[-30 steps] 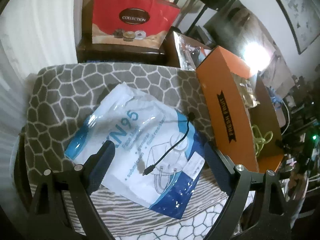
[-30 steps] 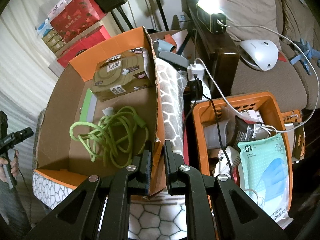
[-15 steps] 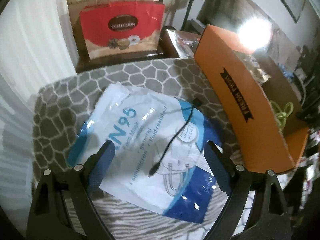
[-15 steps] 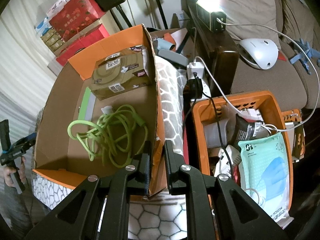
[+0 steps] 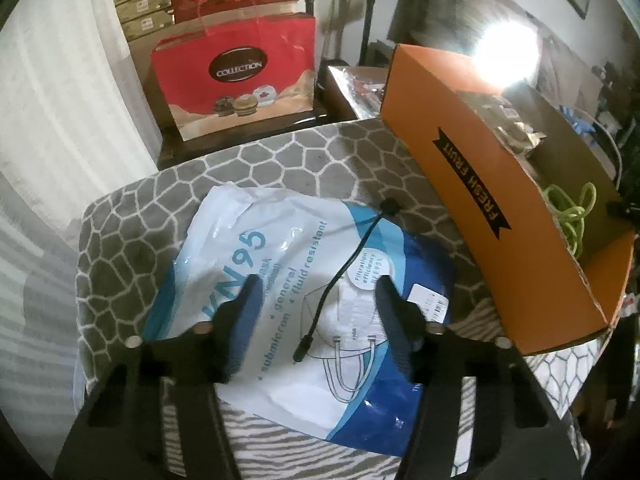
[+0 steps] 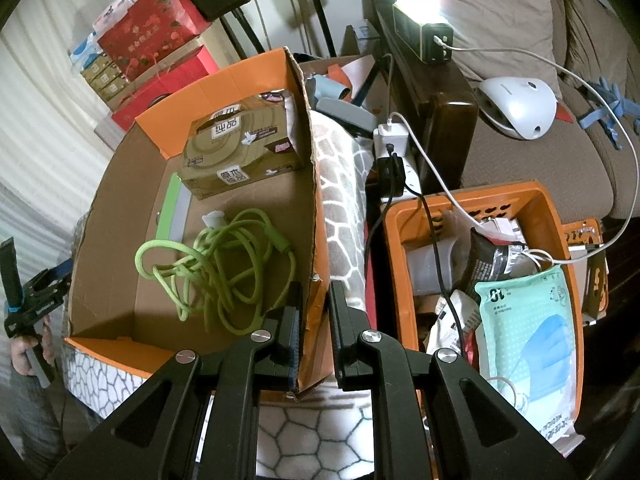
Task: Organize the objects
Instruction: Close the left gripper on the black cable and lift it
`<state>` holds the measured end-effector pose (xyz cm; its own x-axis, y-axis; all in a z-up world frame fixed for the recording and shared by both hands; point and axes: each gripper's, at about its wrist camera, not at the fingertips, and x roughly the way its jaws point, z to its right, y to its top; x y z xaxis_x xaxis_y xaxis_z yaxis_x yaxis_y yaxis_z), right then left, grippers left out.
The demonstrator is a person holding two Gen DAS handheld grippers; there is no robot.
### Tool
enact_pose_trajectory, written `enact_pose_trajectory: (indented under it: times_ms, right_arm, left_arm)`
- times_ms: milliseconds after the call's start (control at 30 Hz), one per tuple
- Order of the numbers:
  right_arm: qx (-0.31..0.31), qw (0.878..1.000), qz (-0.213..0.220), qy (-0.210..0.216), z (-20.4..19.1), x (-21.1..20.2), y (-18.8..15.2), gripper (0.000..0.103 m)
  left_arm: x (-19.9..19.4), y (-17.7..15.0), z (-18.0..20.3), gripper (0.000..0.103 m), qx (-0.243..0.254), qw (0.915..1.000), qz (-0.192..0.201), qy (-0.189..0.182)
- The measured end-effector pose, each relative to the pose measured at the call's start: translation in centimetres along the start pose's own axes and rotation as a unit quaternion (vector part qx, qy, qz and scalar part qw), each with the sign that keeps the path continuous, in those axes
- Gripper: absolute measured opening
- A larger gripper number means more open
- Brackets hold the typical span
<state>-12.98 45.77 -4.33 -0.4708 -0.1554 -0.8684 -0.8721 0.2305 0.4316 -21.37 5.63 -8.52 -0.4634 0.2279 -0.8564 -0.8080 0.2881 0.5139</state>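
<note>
At the bottom centre of the frame the right gripper [image 6: 314,304] is clamped on the right wall of the cardboard box [image 6: 120,208]. Inside the box lie a tangled green cord [image 6: 216,264] and, further up, a tissue box [image 6: 240,144]. To the right an orange basket [image 6: 548,208] holds a mask packet [image 6: 528,344] and cables. At the left edge a hand [image 6: 24,352] holds the left gripper [image 6: 32,284].
</note>
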Motion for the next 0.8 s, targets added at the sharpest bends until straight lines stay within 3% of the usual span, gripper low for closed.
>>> enact_pose_trajectory:
  times_ms: [167, 267, 800]
  right_arm:
    - [0.001, 1.000, -0.001, -0.001, 0.1, -0.1, 0.0, 0.012]
    - [0.006, 1.000, 0.003, -0.001, 0.1, -0.4, 0.2, 0.011]
    - [0.008, 1.000, 0.002, 0.008, 0.2, -0.6, 0.6, 0.010]
  left_arm:
    - [0.0, 0.1, 0.5, 0.017, 0.014, 0.9999, -0.005, 0.003]
    - [0.0, 0.1, 0.7, 0.004, 0.019, 0.9998, -0.011, -0.002]
    - [-6.7, 2.9, 1.5, 0.002, -0.004, 0.9952, 0.056, -0.080]
